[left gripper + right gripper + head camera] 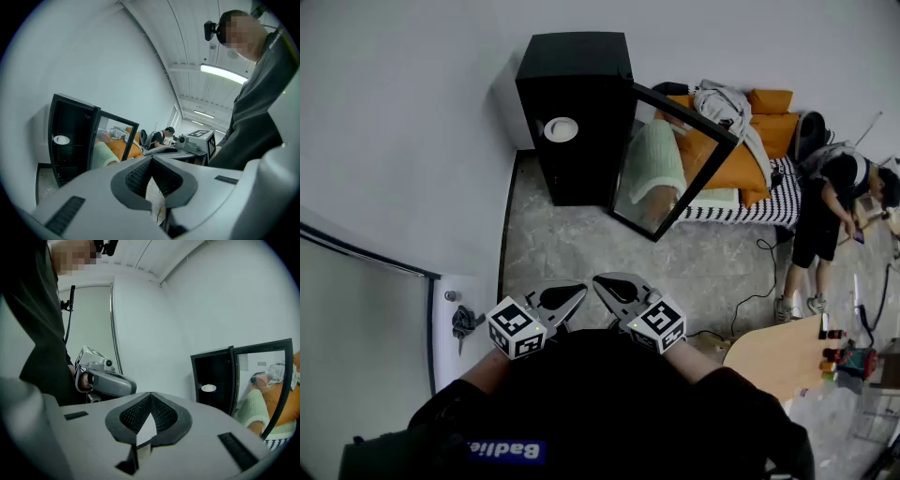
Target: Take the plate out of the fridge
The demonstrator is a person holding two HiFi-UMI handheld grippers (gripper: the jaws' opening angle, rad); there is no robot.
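Two grippers are in view, both held close to the person's body at the near edge of the scene and both pointing toward the fridge [577, 89].

1. Left gripper [578, 293]: its own view shows the two jaws together, tips meeting. Only floor shows through the small gap behind the tips. Nothing is gripped.
2. Right gripper [601, 283]: its own view shows the jaws together in the same way, tips touching, with nothing clamped.
3. Relative position: the two grippers sit side by side, tips near each other but not touching. Each carries a cube with square markers at its rear.

Task item: the plate [561, 129] is white and round. It rests on a shelf inside the black fridge, in the upper part of the opening. It is well apart from both grippers, at the far side of the scene.

Fridge: it stands on the floor against the white wall. Its glass door [661, 173] is swung wide open to the right and leaves the interior clear to view.

Surroundings: an orange sofa [748, 155] with clothing piled on it stands to the right of the fridge, behind the open door. A second person [825, 211] in dark clothes stands at the far right, bent forward. A round wooden table [773, 361] lies at the near right.
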